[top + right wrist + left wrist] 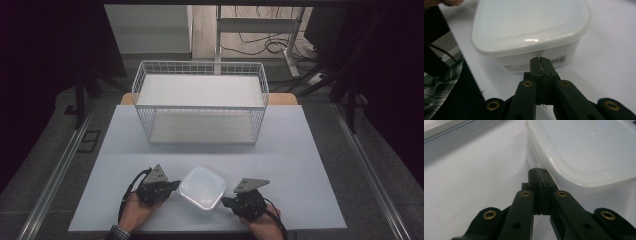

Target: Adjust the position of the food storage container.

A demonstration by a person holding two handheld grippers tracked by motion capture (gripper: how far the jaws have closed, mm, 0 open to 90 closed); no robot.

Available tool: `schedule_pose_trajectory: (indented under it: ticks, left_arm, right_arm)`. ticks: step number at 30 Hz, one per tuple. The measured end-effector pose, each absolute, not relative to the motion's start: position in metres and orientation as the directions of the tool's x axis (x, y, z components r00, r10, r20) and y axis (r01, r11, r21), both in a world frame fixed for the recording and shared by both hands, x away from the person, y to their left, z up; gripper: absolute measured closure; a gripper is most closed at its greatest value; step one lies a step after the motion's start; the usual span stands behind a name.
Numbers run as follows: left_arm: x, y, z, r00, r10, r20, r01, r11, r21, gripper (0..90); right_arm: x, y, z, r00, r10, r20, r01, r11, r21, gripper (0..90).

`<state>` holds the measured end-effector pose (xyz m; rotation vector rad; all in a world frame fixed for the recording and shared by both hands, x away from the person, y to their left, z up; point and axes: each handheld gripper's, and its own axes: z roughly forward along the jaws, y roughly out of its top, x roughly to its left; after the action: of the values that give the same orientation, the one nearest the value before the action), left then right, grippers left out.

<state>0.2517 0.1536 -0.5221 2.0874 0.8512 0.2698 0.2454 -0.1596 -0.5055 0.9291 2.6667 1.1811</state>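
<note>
Left gripper [172, 186]: jaws closed, empty, tips against the lidded plastic container [202, 187] at the table's [300, 150] near edge. Looks light, smooth, slippery; you should squeeze opposite walls under the rim. Right gripper [226, 201]: closed, empty, at its side.

Right tongs [541, 59] closed, empty, tips at labelled side wall of lidded white container [529, 25]; white table [609, 57].
</note>
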Motion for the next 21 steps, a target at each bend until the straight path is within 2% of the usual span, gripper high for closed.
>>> schedule_pose_trajectory:
  ticks: [13, 17, 20, 21]
  left_arm:
    - [0.233, 0.139, -0.516, 0.748, 0.653, -0.114, 0.472, -0.404, 0.784, 90.0]
    - [0.232, 0.144, -0.511, 0.722, 0.688, -0.076, 0.462, -0.397, 0.793, 89.2]
    - [0.233, 0.158, -0.509, 0.689, 0.718, -0.097, 0.48, -0.352, 0.803, 79.3]
    - [0.234, 0.165, -0.509, 0.679, 0.726, -0.108, 0.492, -0.341, 0.801, 66.8]
  right_arm:
    - [0.279, -0.171, -0.499, -0.778, 0.614, 0.132, 0.505, 0.487, 0.712, 89.4]
    - [0.281, -0.172, -0.5, -0.776, 0.617, 0.131, 0.506, 0.484, 0.714, 89.4]
    - [0.276, -0.177, -0.496, -0.77, 0.634, 0.074, 0.481, 0.501, 0.719, 82.8]
    - [0.274, -0.186, -0.493, -0.764, 0.639, 0.087, 0.485, 0.481, 0.73, 75.4]
